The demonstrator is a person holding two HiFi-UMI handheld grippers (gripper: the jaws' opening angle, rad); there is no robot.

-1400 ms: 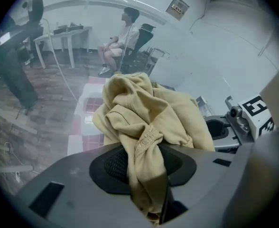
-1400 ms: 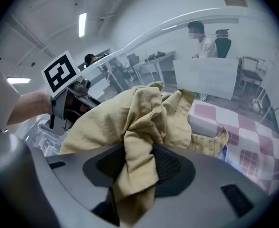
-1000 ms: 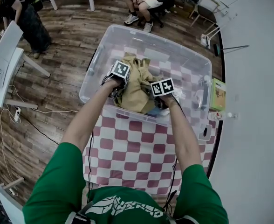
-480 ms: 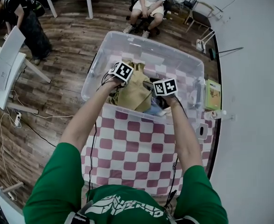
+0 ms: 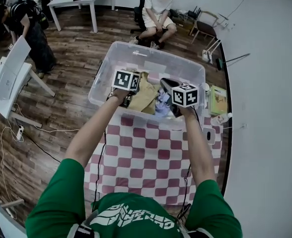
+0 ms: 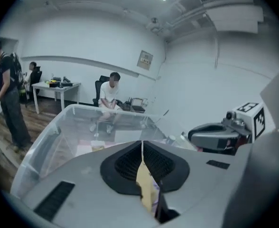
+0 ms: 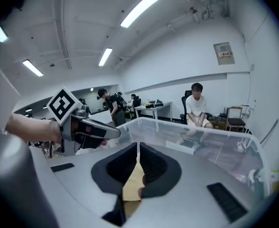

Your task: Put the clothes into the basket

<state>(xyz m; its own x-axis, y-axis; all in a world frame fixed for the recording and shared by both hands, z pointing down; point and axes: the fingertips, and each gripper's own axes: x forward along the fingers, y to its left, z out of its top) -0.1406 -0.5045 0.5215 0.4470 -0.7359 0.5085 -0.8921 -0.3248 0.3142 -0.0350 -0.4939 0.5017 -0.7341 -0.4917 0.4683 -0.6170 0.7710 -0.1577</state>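
Observation:
The basket is a clear plastic bin (image 5: 136, 53) at the far end of a pink-checked tablecloth (image 5: 151, 152). A tan garment (image 5: 145, 94) lies inside it beside a pale blue cloth (image 5: 162, 103). My left gripper (image 6: 142, 144) and my right gripper (image 7: 138, 146) hover side by side above the bin's near wall, and each shows in the other's view. Both sets of jaws have just been closing. Their pads now meet with nothing between them. The tan cloth shows only through the gap behind the pads, down in the bin.
A person sits on a chair (image 5: 158, 4) just beyond the bin, and another stands at the far left (image 5: 29, 24). A white table (image 5: 7, 78) is at the left. A green box (image 5: 218, 99), a bottle (image 5: 220, 118) and a phone (image 5: 208, 134) lie along the table's right edge.
Both grippers have risen out of the bin to above its rim and their jaws have shut. The tan garment stays behind in the bin.

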